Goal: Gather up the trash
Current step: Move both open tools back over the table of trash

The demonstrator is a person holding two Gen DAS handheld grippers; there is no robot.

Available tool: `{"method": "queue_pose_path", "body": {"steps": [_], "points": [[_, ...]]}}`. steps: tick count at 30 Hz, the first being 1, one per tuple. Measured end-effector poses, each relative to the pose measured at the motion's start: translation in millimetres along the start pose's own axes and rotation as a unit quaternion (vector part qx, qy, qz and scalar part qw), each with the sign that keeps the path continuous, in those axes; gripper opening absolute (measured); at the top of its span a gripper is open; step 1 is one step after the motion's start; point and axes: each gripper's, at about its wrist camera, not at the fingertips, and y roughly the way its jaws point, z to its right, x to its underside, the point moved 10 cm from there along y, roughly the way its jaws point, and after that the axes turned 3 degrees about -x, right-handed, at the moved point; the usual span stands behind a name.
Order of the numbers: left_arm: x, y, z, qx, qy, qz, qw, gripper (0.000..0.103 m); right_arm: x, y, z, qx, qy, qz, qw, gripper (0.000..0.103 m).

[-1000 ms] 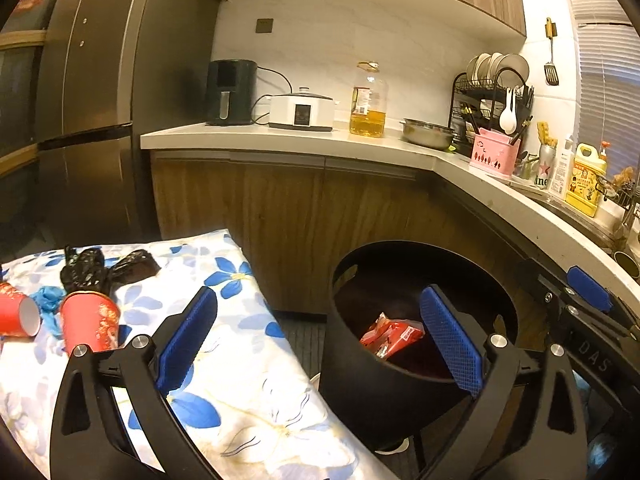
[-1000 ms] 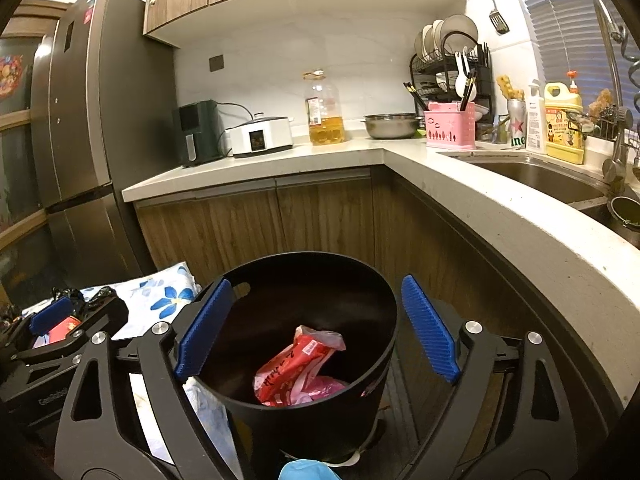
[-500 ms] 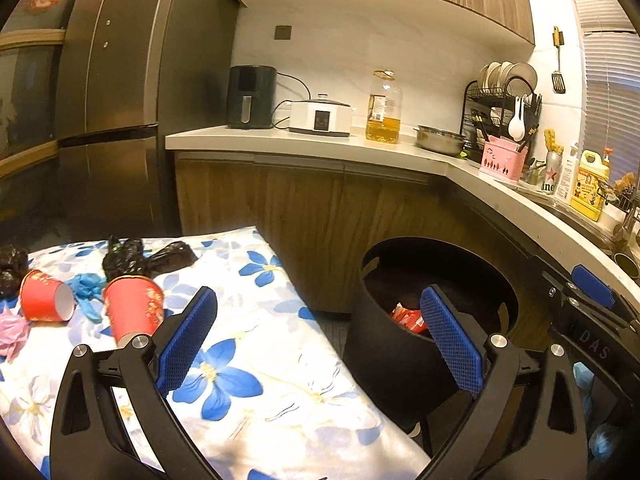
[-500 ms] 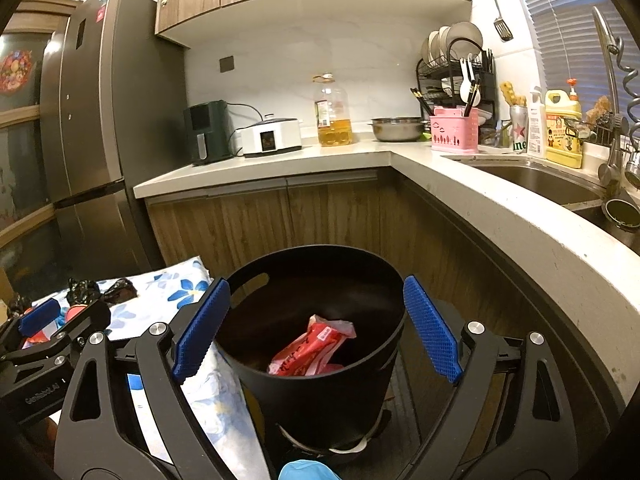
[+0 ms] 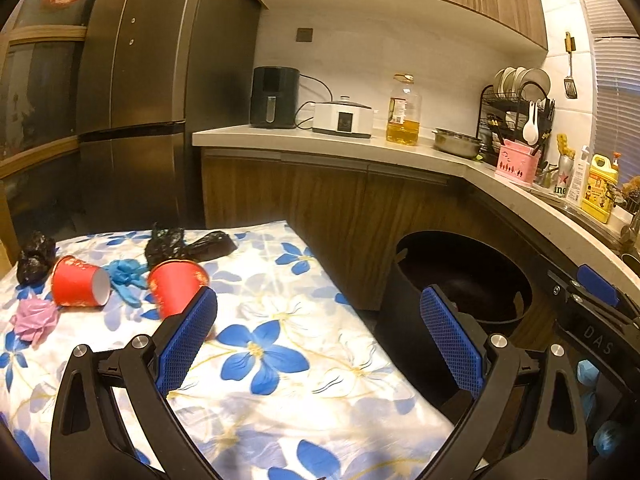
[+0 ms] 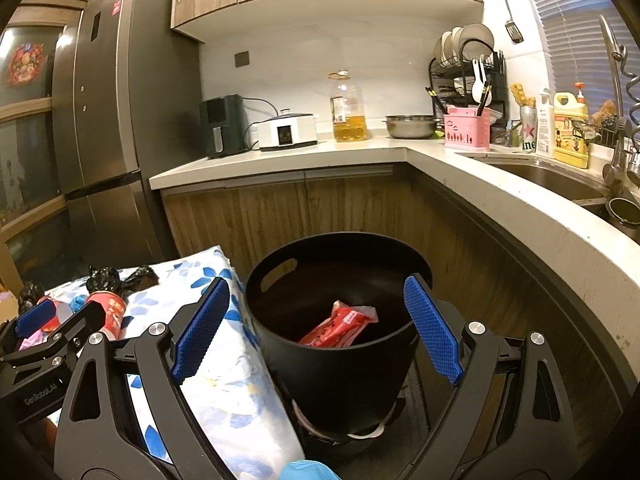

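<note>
The left gripper (image 5: pixel 316 332) hangs with fingers spread wide and empty over the flowered tabletop (image 5: pixel 280 344), and the nearest trash, a red paper cup (image 5: pixel 176 286) lying tipped with its long axis running near-to-far, sits just beyond and left of its left finger. The right gripper (image 6: pixel 316 332), fingers likewise apart and empty, faces the black bin (image 6: pixel 336 312) on the right, where a red wrapper (image 6: pixel 340 326) already lies. So the left hand is clearly nearer the cup, and reaching it probably means shifting left and forward.

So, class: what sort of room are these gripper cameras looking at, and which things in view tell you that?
Most likely a home kitchen. A tall steel fridge stands beside a countertop with small appliances, a dish rack holds plates, and a sink sits under the window.
</note>
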Motion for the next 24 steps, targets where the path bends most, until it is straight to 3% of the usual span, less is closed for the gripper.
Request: {"method": "queue_pose_path", "body": {"steps": [24], "points": [[13,-16,-64,-0.043,-0.028,-0.001,0.9987,0.097,18,0,-63,-0.035,-0.020,-0.010,0.999,0.088]]}}
